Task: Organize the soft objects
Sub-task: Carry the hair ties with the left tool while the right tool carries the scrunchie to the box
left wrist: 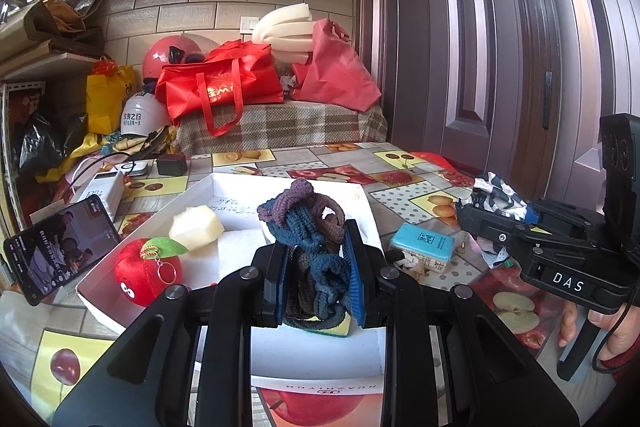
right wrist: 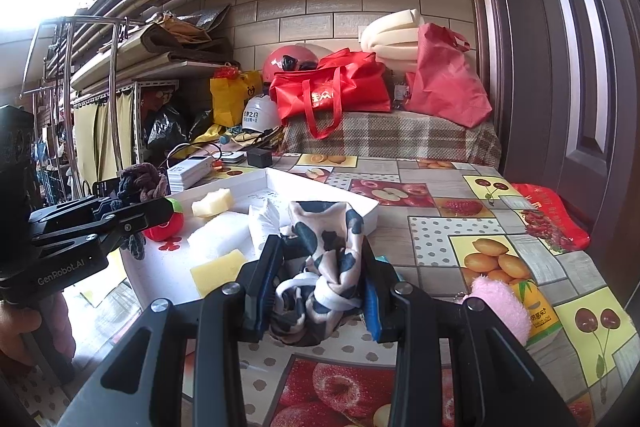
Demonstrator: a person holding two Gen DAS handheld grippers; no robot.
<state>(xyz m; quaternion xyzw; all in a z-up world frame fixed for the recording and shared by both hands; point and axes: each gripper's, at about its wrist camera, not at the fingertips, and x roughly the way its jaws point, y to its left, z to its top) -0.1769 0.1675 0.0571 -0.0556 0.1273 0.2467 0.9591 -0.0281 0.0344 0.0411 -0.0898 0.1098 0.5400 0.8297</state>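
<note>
Hair ties (left wrist: pixel 316 247) clamped in left claw (left wrist: pixel 320 267), over white box (left wrist: pixel 224 187).

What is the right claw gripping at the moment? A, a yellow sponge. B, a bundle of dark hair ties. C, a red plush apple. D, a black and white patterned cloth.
D: the right claw is shut on the black and white patterned cloth, bunched between its blue pads, while the bundle of dark hair ties sits in the left claw.
</note>
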